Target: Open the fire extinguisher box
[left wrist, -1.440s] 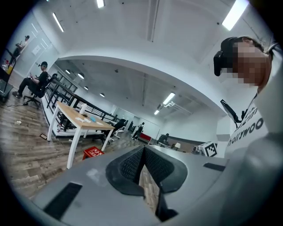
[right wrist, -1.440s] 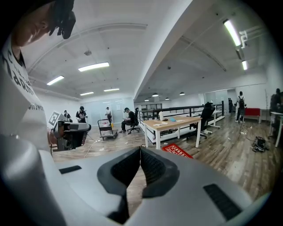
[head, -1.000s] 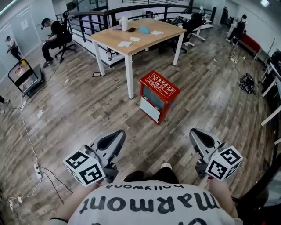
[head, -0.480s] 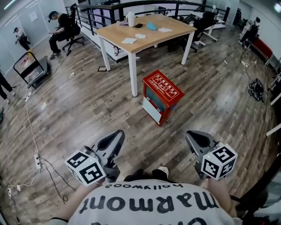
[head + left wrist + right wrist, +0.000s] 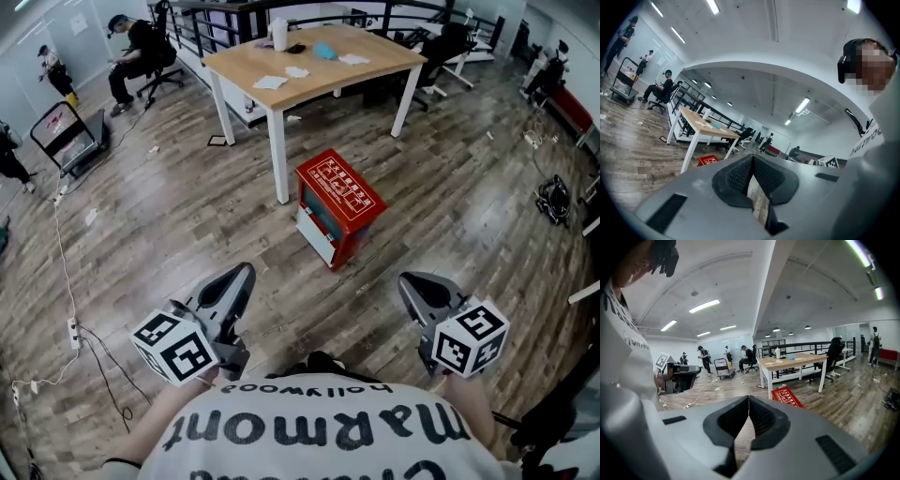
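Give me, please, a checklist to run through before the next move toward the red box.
1. Red box in view, on the floor by the table: ok.
2. Box door shut: ok.
3. Side the door opens from: cannot tell.
4. Left tool empty, jaws together: ok.
5. Right tool empty, jaws together: ok.
6. Box within reach of either tool: not ok, both are well short.

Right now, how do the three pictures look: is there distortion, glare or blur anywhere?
Head view: strong fisheye curving, fire extinguisher box sharp, pale sheen on the floor. Left gripper view: dark round corners, bright ceiling lamps. Right gripper view: same dark corners, glaring lamps.
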{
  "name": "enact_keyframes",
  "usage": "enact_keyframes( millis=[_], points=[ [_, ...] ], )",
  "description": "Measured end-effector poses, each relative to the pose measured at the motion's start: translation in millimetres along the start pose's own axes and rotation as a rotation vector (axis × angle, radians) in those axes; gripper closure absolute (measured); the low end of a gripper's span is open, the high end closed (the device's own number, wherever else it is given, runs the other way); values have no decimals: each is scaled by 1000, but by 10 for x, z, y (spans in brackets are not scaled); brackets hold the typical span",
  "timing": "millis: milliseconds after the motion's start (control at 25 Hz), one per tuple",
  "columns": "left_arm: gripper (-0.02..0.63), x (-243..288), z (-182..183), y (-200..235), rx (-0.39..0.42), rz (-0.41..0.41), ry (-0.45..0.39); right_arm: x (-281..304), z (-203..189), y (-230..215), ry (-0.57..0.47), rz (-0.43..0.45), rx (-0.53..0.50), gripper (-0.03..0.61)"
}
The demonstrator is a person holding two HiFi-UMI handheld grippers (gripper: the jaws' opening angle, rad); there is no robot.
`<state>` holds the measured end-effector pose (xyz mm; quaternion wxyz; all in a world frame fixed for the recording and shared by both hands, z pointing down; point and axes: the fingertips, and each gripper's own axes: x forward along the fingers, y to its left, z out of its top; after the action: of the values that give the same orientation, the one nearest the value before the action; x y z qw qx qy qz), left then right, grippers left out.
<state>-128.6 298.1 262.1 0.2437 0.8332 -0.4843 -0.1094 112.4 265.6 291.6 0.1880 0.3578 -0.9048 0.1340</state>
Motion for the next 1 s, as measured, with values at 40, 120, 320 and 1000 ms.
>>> enact_keyframes(
  millis=[40,120,320,1000],
  points=[
    [607,52,-12,-4,-4,5,-3,10,-1,-58,4,4,-4,569],
    [607,142,-52,-21,-13,13,-4,28,-6,-161,13,14,-10,569],
    [607,336,-141,-91,-32,37,-16,26,-14,-397,30,45,-35,569],
    [607,722,-347,-223,-76,102,-53,-47,-115,-1050,46,67,-78,569]
  ],
)
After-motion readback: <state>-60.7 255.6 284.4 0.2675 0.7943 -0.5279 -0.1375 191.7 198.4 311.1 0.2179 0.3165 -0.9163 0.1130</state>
